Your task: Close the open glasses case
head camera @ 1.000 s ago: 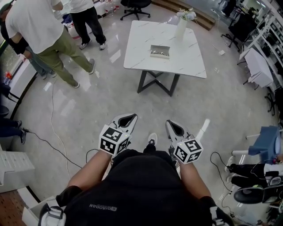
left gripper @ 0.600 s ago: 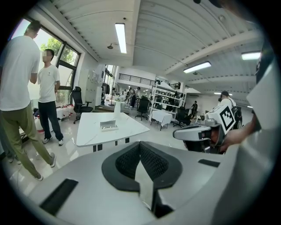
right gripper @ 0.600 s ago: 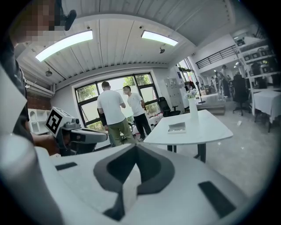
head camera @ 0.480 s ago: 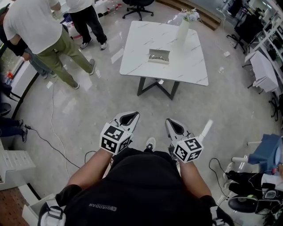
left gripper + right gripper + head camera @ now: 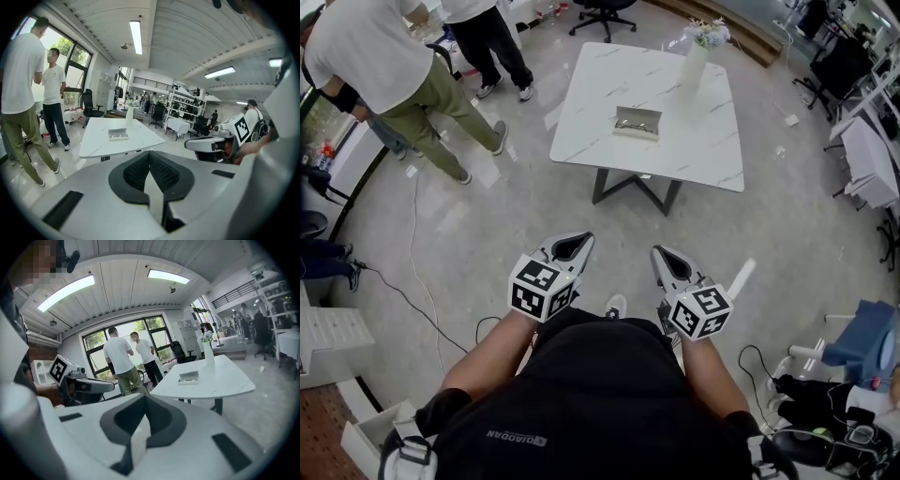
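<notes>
The open glasses case (image 5: 637,122) lies on a white marble table (image 5: 609,84) well ahead of me, with glasses inside. It also shows far off in the left gripper view (image 5: 118,135) and the right gripper view (image 5: 189,377). My left gripper (image 5: 569,247) and right gripper (image 5: 666,262) are held side by side near my waist, over the floor and short of the table. Both have their jaws pressed together with nothing between them. The left gripper view (image 5: 150,155) and right gripper view (image 5: 144,400) show the same.
A tall white vase with flowers (image 5: 695,58) stands at the table's far right. Two people (image 5: 389,70) stand to the left of the table. An office chair (image 5: 602,9) is beyond it. A cable (image 5: 412,272) runs over the floor at left; desks and bags (image 5: 825,403) crowd the right.
The table and case have drifted a little lower and nearer in the head view. Both grippers keep their place and stay shut.
</notes>
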Demonstrator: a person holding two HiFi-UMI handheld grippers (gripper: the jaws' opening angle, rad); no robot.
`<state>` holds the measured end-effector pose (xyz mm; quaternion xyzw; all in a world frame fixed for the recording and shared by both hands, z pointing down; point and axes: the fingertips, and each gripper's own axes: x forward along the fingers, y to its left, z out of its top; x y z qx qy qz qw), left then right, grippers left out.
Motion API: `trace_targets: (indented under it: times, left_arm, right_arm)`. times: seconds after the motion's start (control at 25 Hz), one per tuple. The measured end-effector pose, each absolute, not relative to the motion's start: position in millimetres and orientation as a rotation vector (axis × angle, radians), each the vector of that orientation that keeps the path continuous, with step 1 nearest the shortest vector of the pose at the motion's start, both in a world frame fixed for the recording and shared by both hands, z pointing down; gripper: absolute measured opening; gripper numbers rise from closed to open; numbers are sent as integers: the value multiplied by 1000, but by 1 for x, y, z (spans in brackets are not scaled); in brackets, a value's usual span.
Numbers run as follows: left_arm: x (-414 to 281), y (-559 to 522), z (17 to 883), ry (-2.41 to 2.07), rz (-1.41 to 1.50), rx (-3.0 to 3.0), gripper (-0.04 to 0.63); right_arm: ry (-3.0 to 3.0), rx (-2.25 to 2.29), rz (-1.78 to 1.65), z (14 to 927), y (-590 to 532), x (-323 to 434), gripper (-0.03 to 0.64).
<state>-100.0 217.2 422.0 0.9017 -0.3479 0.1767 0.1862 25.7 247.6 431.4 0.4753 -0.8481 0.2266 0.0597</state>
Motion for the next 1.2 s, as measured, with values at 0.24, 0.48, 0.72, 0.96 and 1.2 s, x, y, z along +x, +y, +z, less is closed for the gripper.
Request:
trace_targets:
  times: [0.24,0.48,0.72,0.96,1.2]
  left_arm:
    - [-79,210,424,-998,514,2539,3]
    - [-56,198,425,-993,490,2509,3]
    - [-41,190,420,-1006,509,2538,3]
    - [-44,186,428,-1017,530,2509,3]
    - [-39,175,442,-980,542,2498,3]
  right_arm:
    - [-2586,1415,687,432,237,44,2]
    - [-2595,1423,692,433,228,68,2]
    - [-2593,1435,717,438,224,84,2]
    - [-2589,1417,736,443,217,84,2]
    - [-2563,1425,757,455,211,85,2]
